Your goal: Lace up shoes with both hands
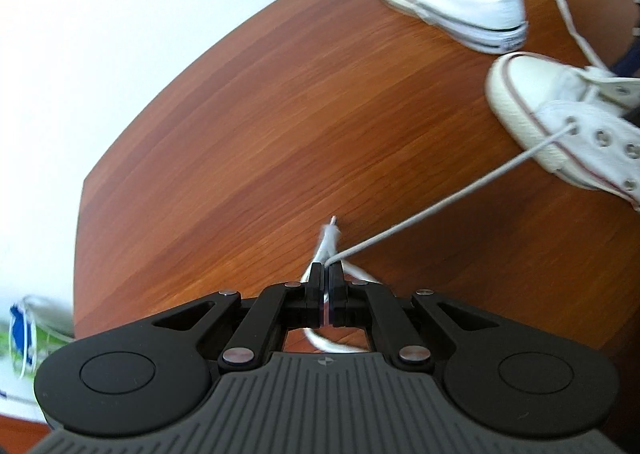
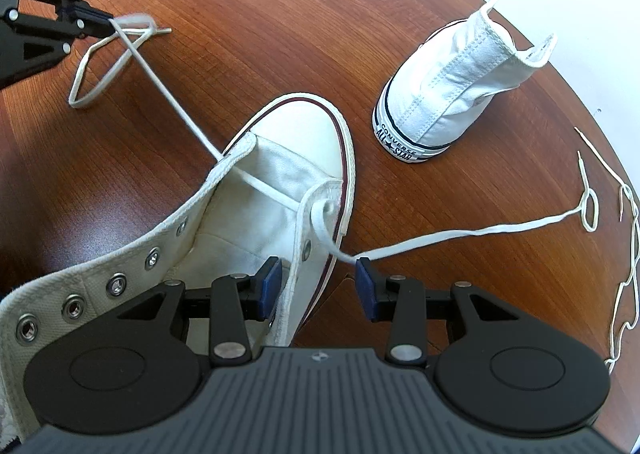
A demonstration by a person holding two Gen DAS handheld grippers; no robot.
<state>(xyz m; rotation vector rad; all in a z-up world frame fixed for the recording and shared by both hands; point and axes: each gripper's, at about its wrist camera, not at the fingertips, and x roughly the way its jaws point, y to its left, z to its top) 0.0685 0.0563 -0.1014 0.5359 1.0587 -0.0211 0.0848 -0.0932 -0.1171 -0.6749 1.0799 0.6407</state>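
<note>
Lace (image 2: 168, 94) limp, light, slippery: best taken near the aglet; left gripper (image 1: 328, 268) fingers clamped on it, right gripper (image 2: 318, 286) fingers spread, straddling the shoe (image 2: 280, 174) wall, lower centre

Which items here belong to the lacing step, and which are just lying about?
In use:
near shoe
its lace
left gripper, shut on that lace
right gripper, open astride the shoe's eyelet edge

Idle:
second shoe
loose lace
wooden table
</note>
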